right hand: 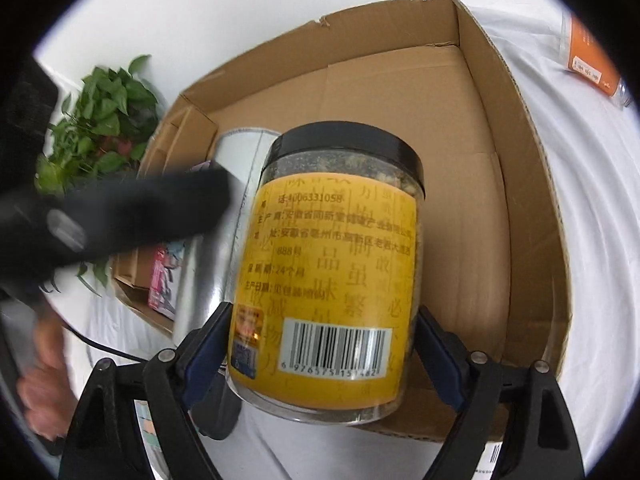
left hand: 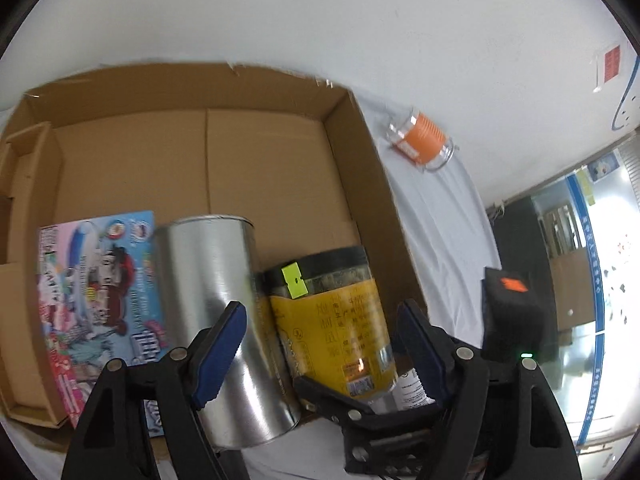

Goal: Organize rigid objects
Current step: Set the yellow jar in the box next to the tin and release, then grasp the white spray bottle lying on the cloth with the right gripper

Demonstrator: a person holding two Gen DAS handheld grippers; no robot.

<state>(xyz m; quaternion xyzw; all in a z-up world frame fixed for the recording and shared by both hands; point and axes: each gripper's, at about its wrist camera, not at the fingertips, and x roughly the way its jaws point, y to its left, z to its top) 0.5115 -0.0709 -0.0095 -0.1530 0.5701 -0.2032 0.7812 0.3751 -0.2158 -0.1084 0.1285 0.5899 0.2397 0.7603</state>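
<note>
A white cloth covers the table (left hand: 432, 208), which carries an open cardboard box (left hand: 360, 152). The right gripper (right hand: 324, 344) fingers clamp a yellow-labelled jar (right hand: 336, 256) with a black lid, low over the box's near right corner. Just left lies a silver tin (left hand: 216, 312), then a colourful picture book (left hand: 96, 300). The left gripper (left hand: 320, 344) fingers stand wide, holding nothing. The box's far half lies bare. An orange-banded glass cup (left hand: 424, 140) lies outside; a potted plant (right hand: 100, 120) stands beyond.

A table covered with a white cloth (left hand: 440, 208) carries everything. On the cloth sits an open cardboard box (left hand: 372, 184), and to its right, a little apart, lies a clear jar with an orange label (left hand: 424, 142) on its side. A green plant (right hand: 100, 120) is beside the box on the other side.
</note>
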